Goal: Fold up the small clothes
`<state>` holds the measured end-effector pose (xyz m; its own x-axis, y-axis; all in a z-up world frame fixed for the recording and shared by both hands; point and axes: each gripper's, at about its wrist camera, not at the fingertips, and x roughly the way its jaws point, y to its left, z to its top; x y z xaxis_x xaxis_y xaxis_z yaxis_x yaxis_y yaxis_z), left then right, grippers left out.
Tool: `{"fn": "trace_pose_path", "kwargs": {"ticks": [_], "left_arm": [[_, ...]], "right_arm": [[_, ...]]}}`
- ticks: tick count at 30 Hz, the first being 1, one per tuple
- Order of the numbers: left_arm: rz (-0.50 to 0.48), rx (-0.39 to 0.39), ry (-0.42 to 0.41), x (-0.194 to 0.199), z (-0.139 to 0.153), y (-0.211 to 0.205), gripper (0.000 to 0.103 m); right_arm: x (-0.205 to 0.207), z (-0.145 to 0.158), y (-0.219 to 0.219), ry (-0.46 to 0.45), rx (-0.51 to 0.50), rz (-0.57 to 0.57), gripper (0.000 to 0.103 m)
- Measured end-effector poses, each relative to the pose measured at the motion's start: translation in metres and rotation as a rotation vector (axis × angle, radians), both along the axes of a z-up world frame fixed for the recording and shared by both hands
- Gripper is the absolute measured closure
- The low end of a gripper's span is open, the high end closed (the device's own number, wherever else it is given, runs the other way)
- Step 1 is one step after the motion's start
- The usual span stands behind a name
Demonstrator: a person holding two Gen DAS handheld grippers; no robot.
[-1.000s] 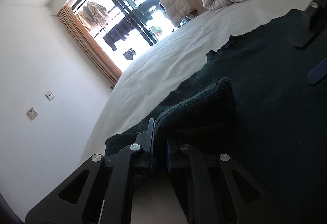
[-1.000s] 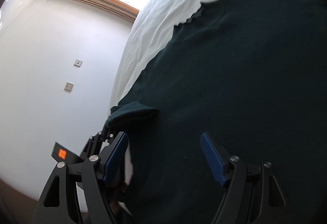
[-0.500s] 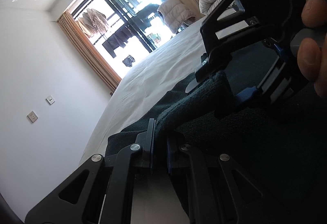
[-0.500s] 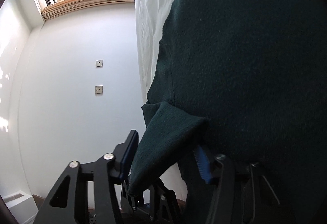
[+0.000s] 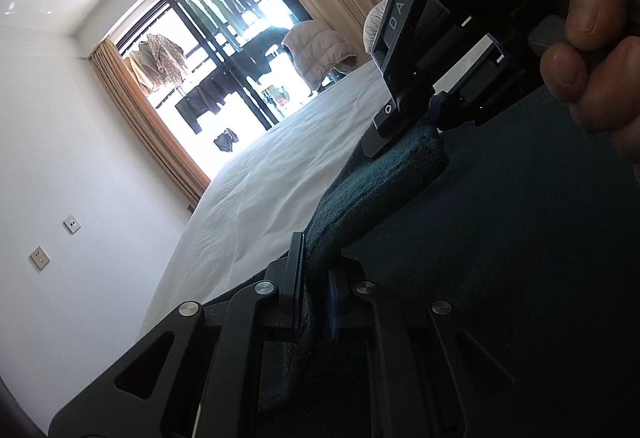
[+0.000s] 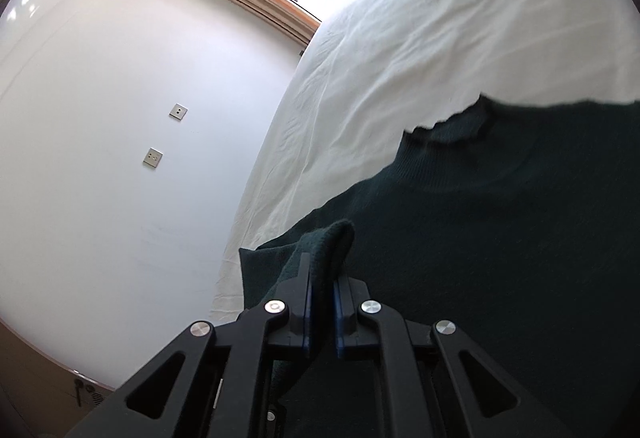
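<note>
Dark green sweater [image 6: 500, 246] lies spread on the white bed sheet [image 6: 420, 38]. My left gripper [image 5: 314, 286] pinches a raised fold of it at the near-left edge. My right gripper [image 6: 321, 302] clamps the same fold farther along.

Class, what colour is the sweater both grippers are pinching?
Plain dark green sweater, no pattern; it shows best in the right wrist view, against the white sheet.

Right gripper [image 6: 321, 312] pinched on a raised fold of dark green sweater [image 6: 500, 246], fingers [image 6: 306, 302] nearly together. Sweater spread on white bed [image 6: 420, 38]. Two wall plates [image 6: 178, 111] on the left wall.
</note>
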<state>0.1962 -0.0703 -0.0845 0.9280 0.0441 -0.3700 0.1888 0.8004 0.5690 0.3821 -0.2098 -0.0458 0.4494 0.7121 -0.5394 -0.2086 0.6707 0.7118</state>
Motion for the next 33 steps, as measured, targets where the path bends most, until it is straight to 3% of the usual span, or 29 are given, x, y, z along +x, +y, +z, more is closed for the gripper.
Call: {"fn": "trace_pose_path", "kwargs": {"ticks": [5,8,13,17,25,29,33], "left_arm": [[-0.032,0.023,0.052,0.019,-0.003,-0.036,0.094],[-0.039,0.046,0.121,0.029,-0.019,-0.049,0.094],[-0.044,0.016,0.229,0.019,-0.038,-0.041,0.094],[-0.01,-0.103,0.238,0.008,-0.03,-0.004,0.094],[0.279,-0.347,0.207,0.056,-0.012,0.111,0.094],[0.335,-0.323,0.19,0.07,-0.016,0.134,0.094],[0.345,-0.289,0.346,0.08,-0.054,0.134,0.094]], "right_arm": [[0.016,0.001,-0.049,-0.022,-0.051,-0.066,0.094],[0.018,-0.022,-0.096,0.012,-0.065,-0.124,0.094],[0.023,-0.07,-0.113,0.105,-0.127,-0.169,0.094],[0.018,-0.089,-0.123,0.154,-0.09,-0.183,0.094],[0.013,-0.089,-0.121,0.183,-0.112,-0.198,0.093],[0.009,-0.097,-0.126,0.218,-0.101,-0.225,0.085],[-0.005,-0.092,-0.126,0.216,-0.066,-0.229,0.058]]}}
